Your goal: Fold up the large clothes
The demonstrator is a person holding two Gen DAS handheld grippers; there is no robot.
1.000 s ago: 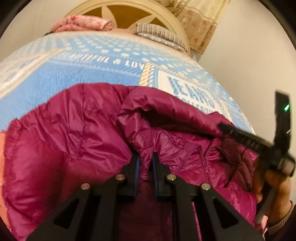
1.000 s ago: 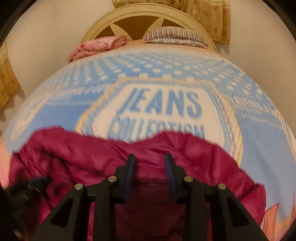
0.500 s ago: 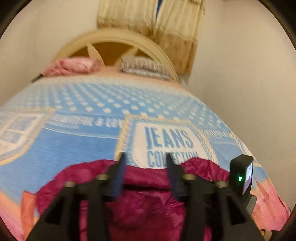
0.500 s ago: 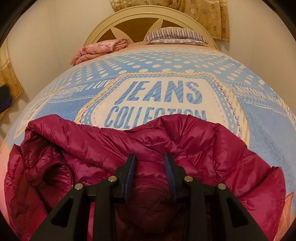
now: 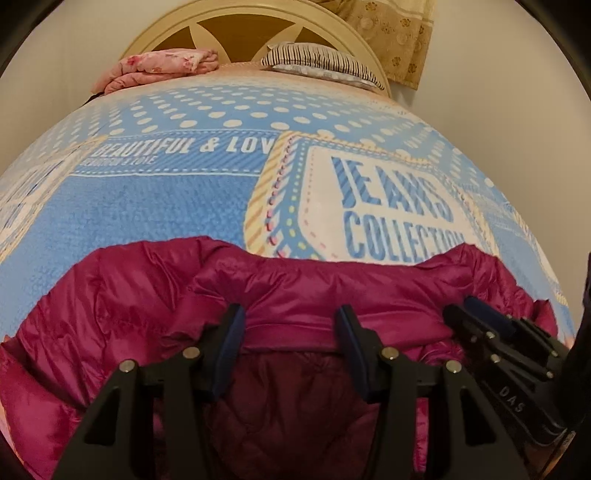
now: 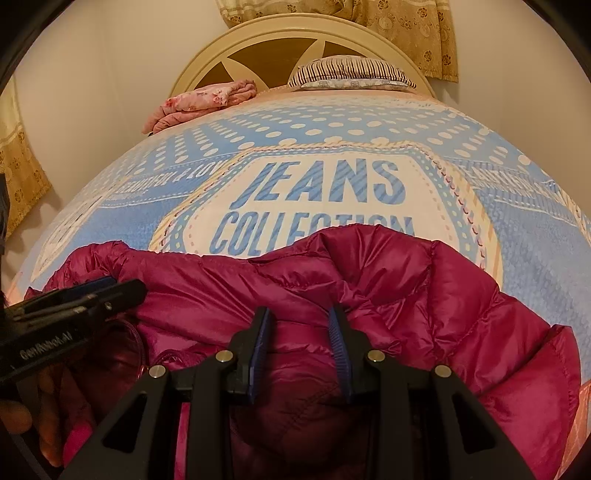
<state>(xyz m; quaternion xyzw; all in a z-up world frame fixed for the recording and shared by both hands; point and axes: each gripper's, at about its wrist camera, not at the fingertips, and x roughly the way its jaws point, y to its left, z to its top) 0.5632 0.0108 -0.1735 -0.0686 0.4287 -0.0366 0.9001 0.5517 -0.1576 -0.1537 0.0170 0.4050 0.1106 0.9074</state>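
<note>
On the near edge of the blue printed bedspread (image 6: 517, 229), a crumpled magenta puffer jacket (image 5: 303, 291) is spread; left gripper (image 5: 291, 325) and right gripper (image 6: 300, 326) are held spread over it.

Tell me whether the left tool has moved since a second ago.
Yes. The left tool has opened and pulled back toward the foot of the bed: the headboard sits fuller in view, and the jacket fills less of the frame.

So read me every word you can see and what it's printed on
"JEANS COLLECTION": white patch of the bed blanket, last word partly covered by the magenta puffer jacket.
"BEAUTIFUL & LOV": blanket's blue band; smaller line beneath is unreadable.
"DAS": right hand-held gripper.
"GenRobot.AI": left hand-held gripper.
</note>
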